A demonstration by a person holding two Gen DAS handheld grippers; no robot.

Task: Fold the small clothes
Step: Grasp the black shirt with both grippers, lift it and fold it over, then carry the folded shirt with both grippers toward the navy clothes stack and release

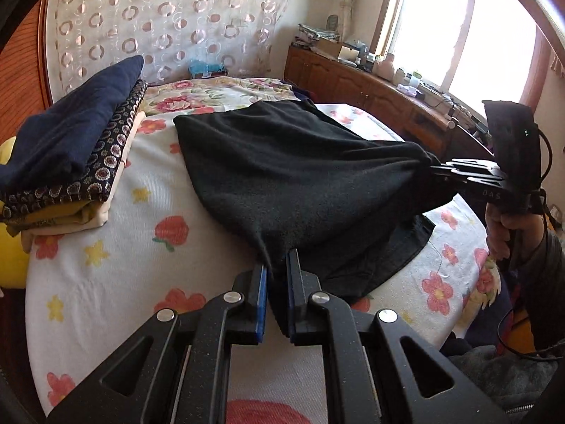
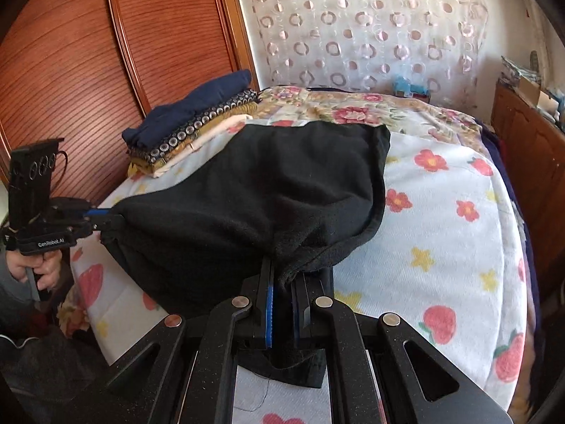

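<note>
A black garment (image 1: 289,176) (image 2: 261,190) lies half lifted on the flowered bed sheet (image 1: 116,258). My left gripper (image 1: 277,268) is shut on its near corner; it also shows in the right wrist view (image 2: 116,221) at the left. My right gripper (image 2: 282,275) is shut on the other near corner; it shows in the left wrist view (image 1: 430,169) at the right. The near edge hangs taut between the two grippers, raised above the bed, while the far edge rests on the sheet. A lower layer of the garment lies flat beneath.
A stack of folded clothes (image 1: 67,162) (image 2: 190,130), navy on top, sits at the bed's left side by the wooden headboard (image 2: 88,53). A wooden cabinet (image 1: 370,88) with clutter stands under the window. A patterned curtain (image 1: 169,17) hangs behind the bed.
</note>
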